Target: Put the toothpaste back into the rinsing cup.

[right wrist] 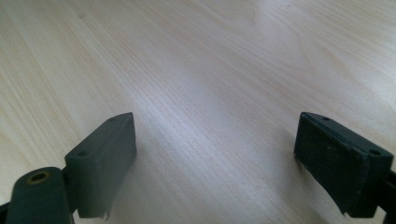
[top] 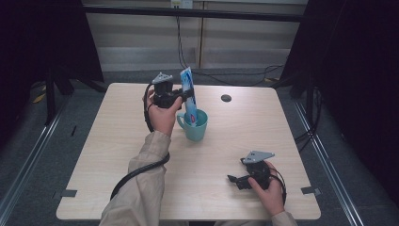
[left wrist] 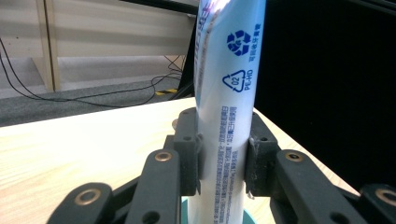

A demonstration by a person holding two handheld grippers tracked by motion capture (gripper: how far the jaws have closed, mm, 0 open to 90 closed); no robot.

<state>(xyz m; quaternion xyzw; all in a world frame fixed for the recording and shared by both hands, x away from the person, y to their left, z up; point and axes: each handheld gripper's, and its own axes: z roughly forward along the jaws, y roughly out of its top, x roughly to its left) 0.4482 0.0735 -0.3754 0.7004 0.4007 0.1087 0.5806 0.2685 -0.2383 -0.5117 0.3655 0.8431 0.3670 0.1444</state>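
Note:
A white and blue toothpaste tube (top: pixel 188 94) stands upright with its lower end inside a teal mug (top: pixel 194 125) near the middle of the table. My left gripper (top: pixel 187 96) is shut on the tube's middle, just above the mug's rim. In the left gripper view the tube (left wrist: pixel 224 107) rises between the two black pads (left wrist: pixel 189 156), with a recycling mark and small print on it, and the mug's rim (left wrist: pixel 252 217) peeks out below. My right gripper (top: pixel 234 180) rests low over the table's front right, open, with bare wood between its pads (right wrist: pixel 105 154).
The light wooden table (top: pixel 117 141) has a small dark round hole (top: pixel 226 98) at the back right. Black cables trail from both grippers. Dark curtains flank the table, and cables lie on the grey floor behind it.

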